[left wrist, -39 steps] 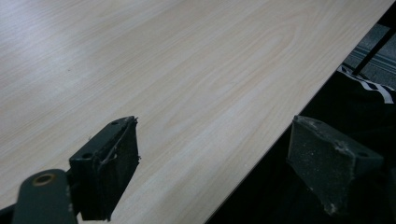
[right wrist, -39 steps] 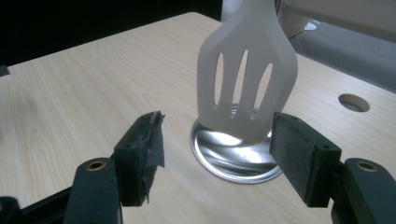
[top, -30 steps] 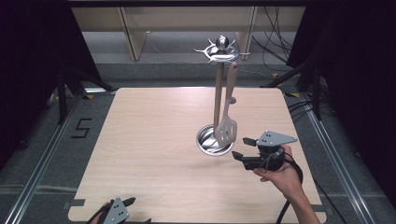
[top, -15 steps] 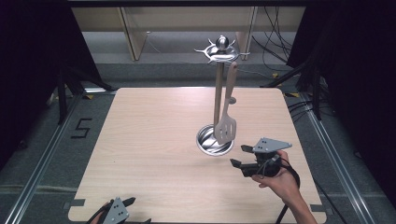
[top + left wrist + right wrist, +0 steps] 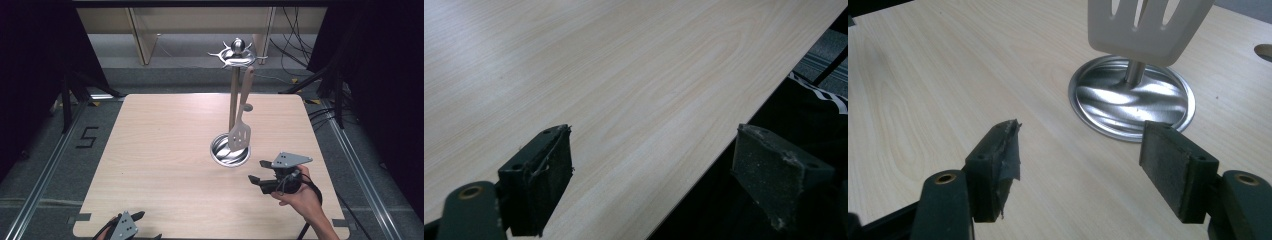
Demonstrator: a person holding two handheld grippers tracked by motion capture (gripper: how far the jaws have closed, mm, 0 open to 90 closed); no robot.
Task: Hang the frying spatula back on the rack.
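Rack (image 5: 233, 105): steel dish base (image 5: 1132, 100), bench (image 5: 165, 150) centre-right.
Spatula (image 5: 241, 131): hangs from rack top, blade above base.
Right hand-held gripper (image 5: 258, 178): 5 o'clock of base, agape, empty.
Left hand-held gripper (image 5: 651, 185): bench's near edge, agape, empty.

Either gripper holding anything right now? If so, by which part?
Nothing is held. The right gripper has its jaws open and empty, short of the round silver stand base; the left gripper is open over the light wooden table edge.

1. The right gripper (image 5: 1078, 155) sits low over the wooden table (image 5: 923, 85), jaws spread wide — nothing between them.
2. Beyond them stands a round metal base (image 5: 1131, 102) with a thin post.
3. A slotted spatula (image 5: 1148, 27) hangs just above that base.
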